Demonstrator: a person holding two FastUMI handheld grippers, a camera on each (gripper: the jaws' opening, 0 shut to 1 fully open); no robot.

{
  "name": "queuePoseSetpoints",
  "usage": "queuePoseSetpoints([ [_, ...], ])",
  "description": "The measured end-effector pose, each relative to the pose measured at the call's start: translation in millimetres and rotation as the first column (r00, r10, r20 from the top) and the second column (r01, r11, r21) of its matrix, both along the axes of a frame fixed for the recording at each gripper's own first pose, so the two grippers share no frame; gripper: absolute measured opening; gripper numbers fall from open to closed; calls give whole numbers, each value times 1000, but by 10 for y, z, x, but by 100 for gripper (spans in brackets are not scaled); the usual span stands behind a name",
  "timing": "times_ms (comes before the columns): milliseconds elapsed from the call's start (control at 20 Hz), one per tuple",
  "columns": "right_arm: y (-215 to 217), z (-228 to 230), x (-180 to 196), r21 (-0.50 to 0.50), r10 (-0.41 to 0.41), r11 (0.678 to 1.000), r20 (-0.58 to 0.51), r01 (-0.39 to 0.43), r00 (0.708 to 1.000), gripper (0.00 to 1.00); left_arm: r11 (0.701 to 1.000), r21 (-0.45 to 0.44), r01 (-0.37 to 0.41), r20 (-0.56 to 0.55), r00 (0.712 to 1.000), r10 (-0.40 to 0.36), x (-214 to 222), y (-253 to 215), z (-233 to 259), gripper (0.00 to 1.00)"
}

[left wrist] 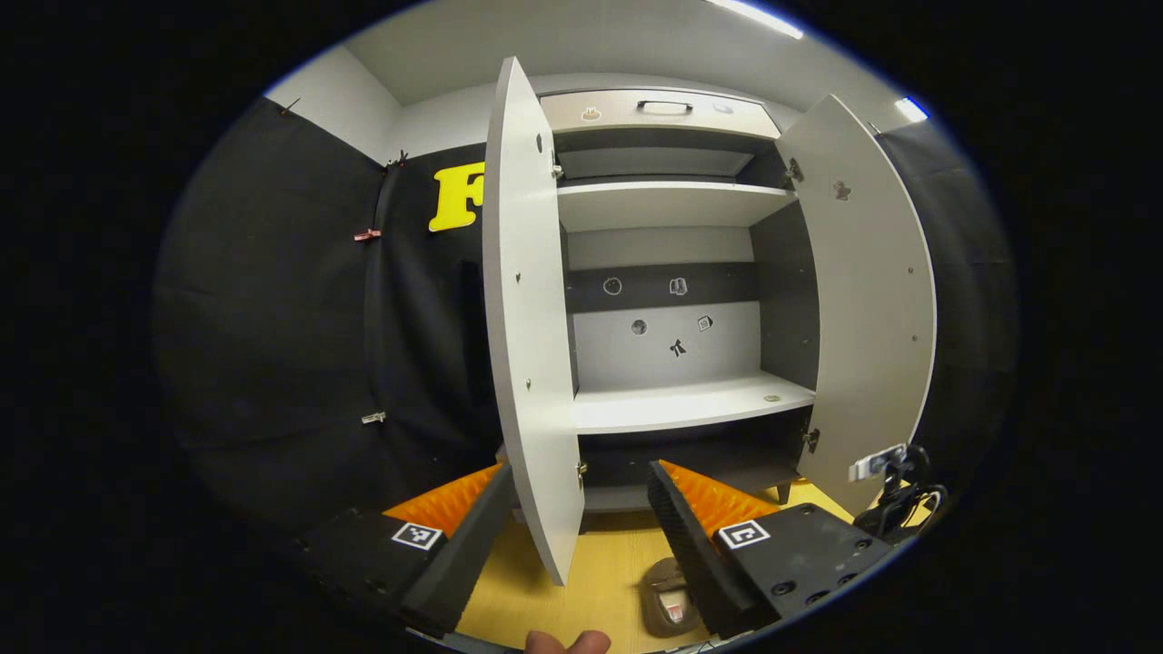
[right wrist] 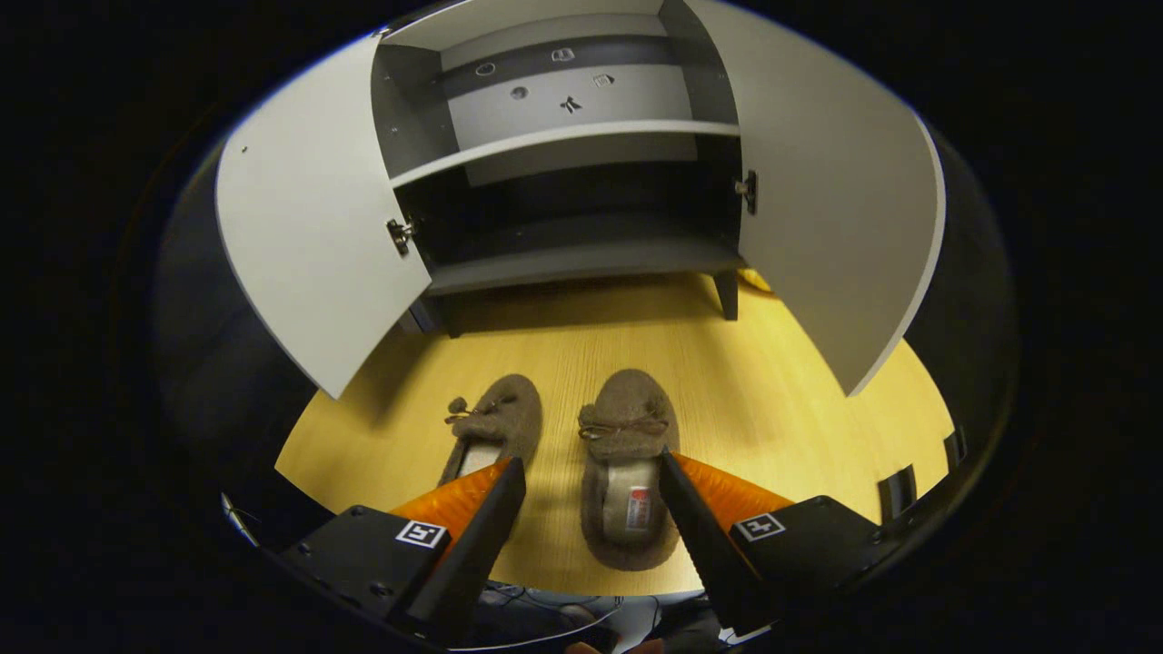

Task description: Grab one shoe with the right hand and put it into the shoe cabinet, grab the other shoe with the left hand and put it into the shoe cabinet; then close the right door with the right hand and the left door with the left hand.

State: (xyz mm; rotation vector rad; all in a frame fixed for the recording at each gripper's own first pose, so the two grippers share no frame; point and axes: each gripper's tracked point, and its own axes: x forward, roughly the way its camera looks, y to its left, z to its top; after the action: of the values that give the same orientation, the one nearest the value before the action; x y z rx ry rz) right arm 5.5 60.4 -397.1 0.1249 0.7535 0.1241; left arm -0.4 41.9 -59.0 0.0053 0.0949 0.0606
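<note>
Below, right tongs (right wrist: 586, 472) agape over two slippers (right wrist: 629, 463), cabinet (right wrist: 563, 136) doors wide.

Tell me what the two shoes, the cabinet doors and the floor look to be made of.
Left shoe and right shoe: fuzzy brown fabric, likely fleece or felted wool, with a paler plush lining; the nap looks soft and matte. Left door and right door: smooth, matte pale board, probably laminated particleboard. Floor: yellow wood-grain surface, possibly laminate, slightly glossy.

Bright ceiling strip lights (left wrist: 754, 16), sharp focus, strong fisheye bending at edges
</note>
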Motion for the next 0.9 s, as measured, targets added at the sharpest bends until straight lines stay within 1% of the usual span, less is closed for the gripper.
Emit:
queuePoseSetpoints([
  [150, 81, -388, 84, 33, -9, 999, -53, 11, 999, 98, 1000, 10, -19, -14, 1000, 19, 40, 86, -77, 94],
  [250, 157, -519, 228, 39, -11, 999, -52, 13, 999, 96, 999, 12, -31, -26, 999, 31, 54, 148, -138, 94],
  [350, 225, -630, 383, 21, -10, 1000, -49, 11, 999, 88, 999, 4, -41, -37, 998, 41, 56, 200, -188, 94],
  [400, 252, -685, 467, 17, -18, 1000, -52, 19, 998, 88, 999, 2, -45, -44, 998, 45, 63, 223, -215, 94],
  [500, 201, -797, 599, -10, -66, 998, -59, 66, 996, 84, 998, 2, -56, -57, 997, 56, 91, 270, -275, 94],
  [550, 128, -831, 668, -35, -101, 994, -47, 100, 994, 75, 998, 0, -58, -65, 996, 58, 89, 284, -302, 94],
  [600, 67, -844, 739, -54, -132, 990, -28, 131, 991, 69, 998, -3, -62, -70, 996, 61, 91, 303, -325, 94],
  [650, 19, -860, 767, -65, -150, 987, -22, 149, 988, 53, 998, -7, -67, -74, 995, 67, 83, 326, -340, 94],
  [700, 43, -857, 774, -50, -156, 987, -25, 154, 987, 42, 997, -13, -71, -76, 995, 70, 87, 343, -352, 94],
  [750, 66, -845, 784, -38, -146, 989, -21, 145, 989, 34, 997, -16, -73, -77, 994, 71, 75, 358, -362, 94],
  [800, 76, -859, 801, -30, -150, 988, -24, 149, 988, 34, 997, -15, -75, -78, 994, 73, 84, 371, -368, 94],
  [850, 85, -849, 797, -26, -136, 990, -20, 136, 990, 9, 997, -11, -75, -81, 994, 74, 84, 385, -384, 94],
  [900, 82, -841, 793, -23, -125, 992, -16, 125, 992, 9, 997, -8, -78, -82, 994, 77, 93, 400, -392, 94],
])
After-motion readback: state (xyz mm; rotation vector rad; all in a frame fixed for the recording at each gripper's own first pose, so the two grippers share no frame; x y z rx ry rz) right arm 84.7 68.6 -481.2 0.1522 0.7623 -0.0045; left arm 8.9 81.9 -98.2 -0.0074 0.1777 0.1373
